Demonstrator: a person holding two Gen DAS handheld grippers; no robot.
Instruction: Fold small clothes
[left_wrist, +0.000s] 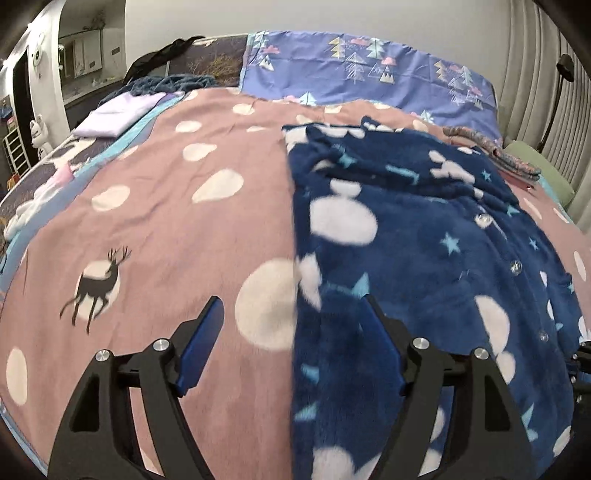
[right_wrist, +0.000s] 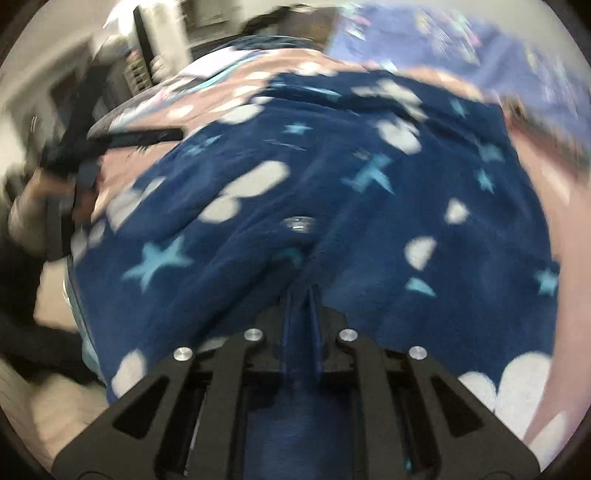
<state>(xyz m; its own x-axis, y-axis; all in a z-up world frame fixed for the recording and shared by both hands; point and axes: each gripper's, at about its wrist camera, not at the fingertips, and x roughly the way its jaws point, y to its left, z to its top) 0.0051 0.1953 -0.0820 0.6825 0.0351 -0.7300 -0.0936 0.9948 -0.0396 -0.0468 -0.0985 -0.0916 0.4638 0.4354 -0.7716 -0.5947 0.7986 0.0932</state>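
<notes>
One navy fleece top (left_wrist: 406, 240) – its edge pinched in the closed right gripper (right_wrist: 301, 295), left gripper (left_wrist: 291, 306) spread wide above its left border.

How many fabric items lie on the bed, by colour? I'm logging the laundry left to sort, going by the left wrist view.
Navy fleece top with stars and clouds: 1
Lilac folded cloth: 1
Pink-grey patterned folded cloth: 1
Teal knit piece: 1
Black garment over the headboard: 1
Total: 5
</notes>
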